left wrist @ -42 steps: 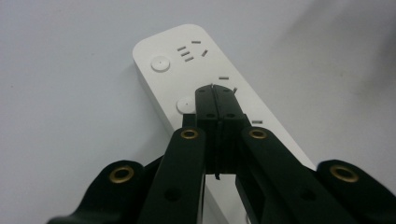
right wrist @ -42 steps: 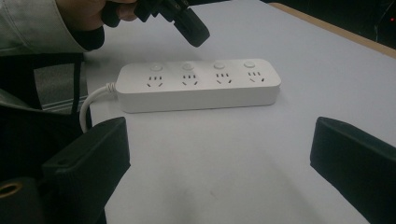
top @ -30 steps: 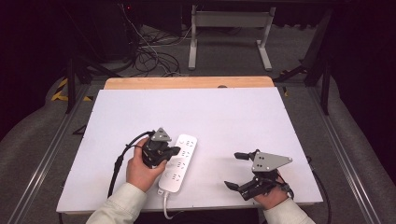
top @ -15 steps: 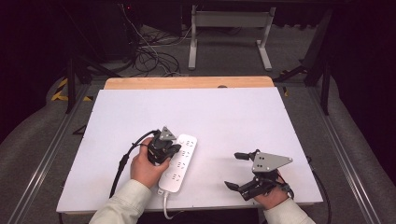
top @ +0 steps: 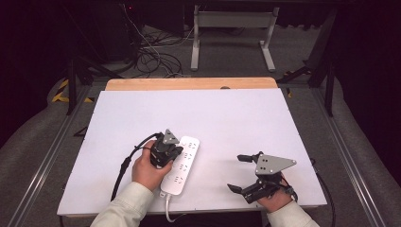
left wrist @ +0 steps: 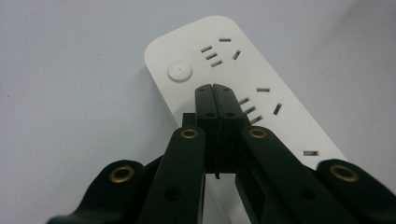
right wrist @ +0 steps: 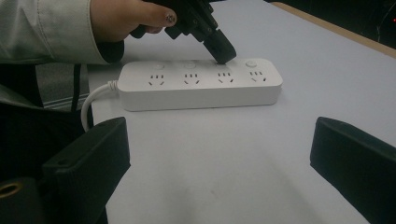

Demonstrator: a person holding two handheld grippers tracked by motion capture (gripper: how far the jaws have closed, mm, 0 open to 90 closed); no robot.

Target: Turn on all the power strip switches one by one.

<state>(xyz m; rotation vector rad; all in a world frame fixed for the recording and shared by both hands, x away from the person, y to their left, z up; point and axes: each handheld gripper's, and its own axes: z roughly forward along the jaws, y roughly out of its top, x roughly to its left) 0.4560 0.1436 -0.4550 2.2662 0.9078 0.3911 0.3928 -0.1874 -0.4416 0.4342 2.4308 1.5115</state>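
A white power strip [top: 182, 165] lies on the white table top [top: 222, 118] at the front left, its cord [top: 166, 208] running off the front edge. My left gripper [top: 171, 152] is shut, with its tips pressed down on the strip's top. In the left gripper view the closed jaws [left wrist: 215, 91] sit just behind a round button [left wrist: 180, 72]. The right gripper view shows the left gripper [right wrist: 222, 52] touching the strip [right wrist: 196, 86] where its third button lies, between two visible buttons. My right gripper [top: 239, 173] is open near the front right and holds nothing [right wrist: 219, 135].
A wooden strip [top: 189, 83] borders the table's far edge. Behind it, on the floor, are tangled cables [top: 156, 56] and a metal stand [top: 231, 28]. A black cable [top: 125, 165] trails from the left gripper across the table.
The left hand has shifted slightly forward along the power strip, and its gripper is still shut over it. The right gripper has not moved.
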